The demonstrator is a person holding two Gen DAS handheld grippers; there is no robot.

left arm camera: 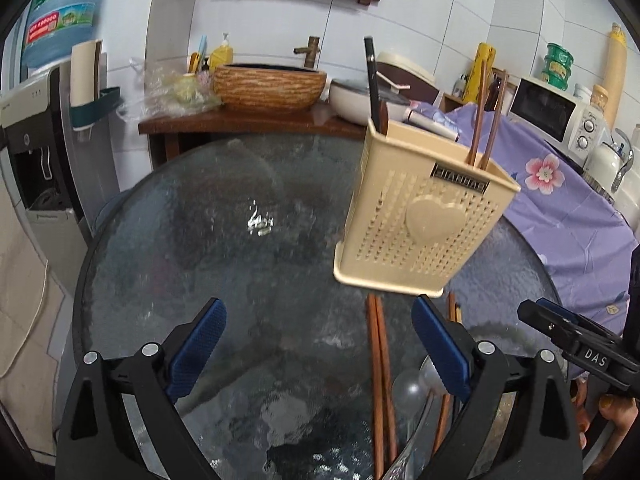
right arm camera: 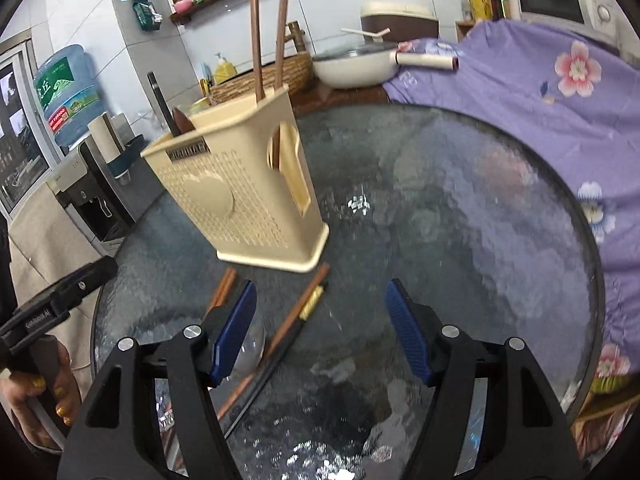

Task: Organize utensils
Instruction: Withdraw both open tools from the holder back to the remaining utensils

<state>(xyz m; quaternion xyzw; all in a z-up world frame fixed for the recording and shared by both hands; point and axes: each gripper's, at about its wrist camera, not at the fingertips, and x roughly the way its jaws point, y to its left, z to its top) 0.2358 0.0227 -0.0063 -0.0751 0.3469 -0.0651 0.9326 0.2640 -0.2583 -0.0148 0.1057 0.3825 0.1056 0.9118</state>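
Your round glass table (right arm camera: 460, 208) fills most of both views, and on it the beige utensil holder (right arm camera: 236, 196) stands upright at left of centre in the right wrist view and right of centre in the left wrist view, already carrying two brown chopsticks (right arm camera: 268, 40) and a dark-handled utensil (right arm camera: 160, 100). The loose pieces lie on the glass just in front of the holder's base: a pair of brown chopsticks (left arm camera: 380, 380) running nearly straight up the lower frame of the left wrist view, a clear spoon (left arm camera: 408, 392) beside them, and in the right wrist view a single brown chopstick (right arm camera: 288, 320) with a black, gold-banded chopstick (right arm camera: 292, 336) alongside it, both slanting from lower left up toward the holder. Your left gripper (left arm camera: 320, 352) stands wide with nothing between its fingers, and the pile sits under its right finger. Your right gripper (right arm camera: 320, 328) is moderately spread, also empty, and the slanted pair lies just inside its left finger. Judging by this, either hand is near, but the right has the slanted pair almost between its fingers; its jaws would need to straddle that diagonal axis.
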